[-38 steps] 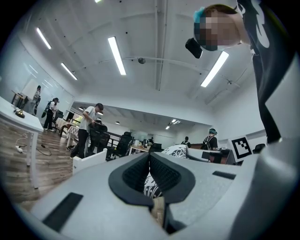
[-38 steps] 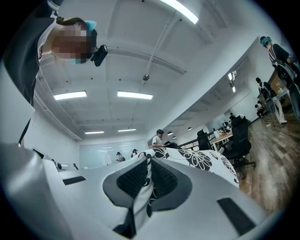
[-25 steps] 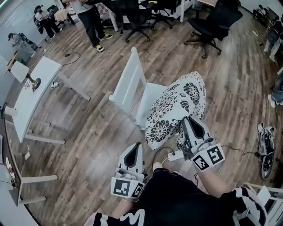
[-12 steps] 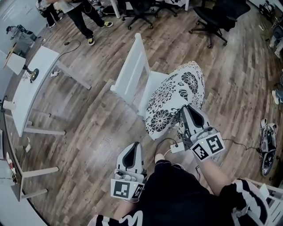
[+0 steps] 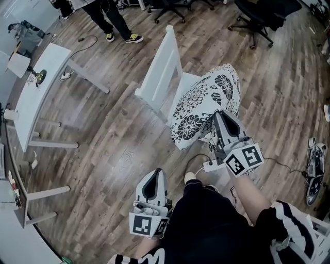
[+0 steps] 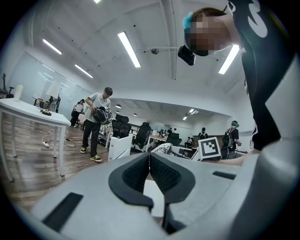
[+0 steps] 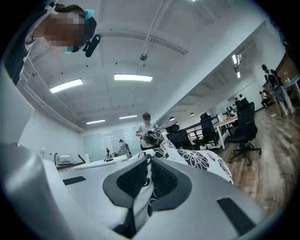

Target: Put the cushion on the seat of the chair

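Floor (image 5: 118, 149): brown wood planks across an open office, with strip lights (image 7: 132, 78) on the white ceiling.
Table (image 5: 38, 98): one, white and long, at the left, well apart from the chair.
Office chairs (image 5: 268, 13): two, black, at the head view's top edge.
Bystander (image 5: 111, 18): one, who stood beyond the table in dark trousers and yellow-black shoes.
Chair (image 5: 157, 72): one, white, upright mid-floor, its back on the table's side.
Cushion (image 5: 203, 103): one, white with black flowers. It lay over the seat (image 5: 184, 85) and hid most of it, and its near end stuck out past the seat's front edge. Whether it rested fully on the seat could not be told.
Right gripper (image 5: 220, 117): jaws pinched the cushion's near edge, with fabric squeezed between the pads (image 7: 133, 178).
Left gripper (image 5: 153, 175): jaws pressed together on nothing, low by the wearer's leg, well apart from the cushion.
Power strip (image 5: 214, 165): one, white, on the floor just beside the right gripper, with a cable running off it.
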A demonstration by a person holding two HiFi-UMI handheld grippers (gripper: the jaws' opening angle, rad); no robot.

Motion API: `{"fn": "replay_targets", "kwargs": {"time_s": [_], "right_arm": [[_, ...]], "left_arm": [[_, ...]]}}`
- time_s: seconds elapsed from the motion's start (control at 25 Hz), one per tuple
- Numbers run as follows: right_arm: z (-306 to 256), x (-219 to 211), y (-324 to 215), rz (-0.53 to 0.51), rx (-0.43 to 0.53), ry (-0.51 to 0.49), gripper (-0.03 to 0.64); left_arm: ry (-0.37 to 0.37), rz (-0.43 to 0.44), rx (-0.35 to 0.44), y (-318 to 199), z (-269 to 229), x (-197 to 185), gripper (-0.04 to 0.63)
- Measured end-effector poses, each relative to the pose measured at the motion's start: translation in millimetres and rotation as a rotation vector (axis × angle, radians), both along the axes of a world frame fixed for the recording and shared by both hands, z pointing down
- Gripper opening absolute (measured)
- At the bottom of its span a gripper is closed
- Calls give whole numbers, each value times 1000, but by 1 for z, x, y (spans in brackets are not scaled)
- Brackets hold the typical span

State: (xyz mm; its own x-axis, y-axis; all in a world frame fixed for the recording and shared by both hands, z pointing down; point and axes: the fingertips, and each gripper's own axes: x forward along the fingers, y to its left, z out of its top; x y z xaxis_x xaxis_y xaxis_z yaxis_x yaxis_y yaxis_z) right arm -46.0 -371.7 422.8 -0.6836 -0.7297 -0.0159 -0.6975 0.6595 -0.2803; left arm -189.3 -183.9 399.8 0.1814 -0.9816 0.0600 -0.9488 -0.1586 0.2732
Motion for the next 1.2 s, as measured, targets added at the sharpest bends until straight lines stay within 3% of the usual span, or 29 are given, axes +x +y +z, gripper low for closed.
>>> {"fn": "replay_targets", "kwargs": {"time_s": [0.32, 1.2], "right_arm": [[25, -12, -12, -2, -3, 23, 34], [106, -31, -32, -29, -53, 145, 34]], "left_arm": [[-27, -45, -77, 21, 26, -14, 6], [0, -96, -114, 43, 52, -25, 6]]}}
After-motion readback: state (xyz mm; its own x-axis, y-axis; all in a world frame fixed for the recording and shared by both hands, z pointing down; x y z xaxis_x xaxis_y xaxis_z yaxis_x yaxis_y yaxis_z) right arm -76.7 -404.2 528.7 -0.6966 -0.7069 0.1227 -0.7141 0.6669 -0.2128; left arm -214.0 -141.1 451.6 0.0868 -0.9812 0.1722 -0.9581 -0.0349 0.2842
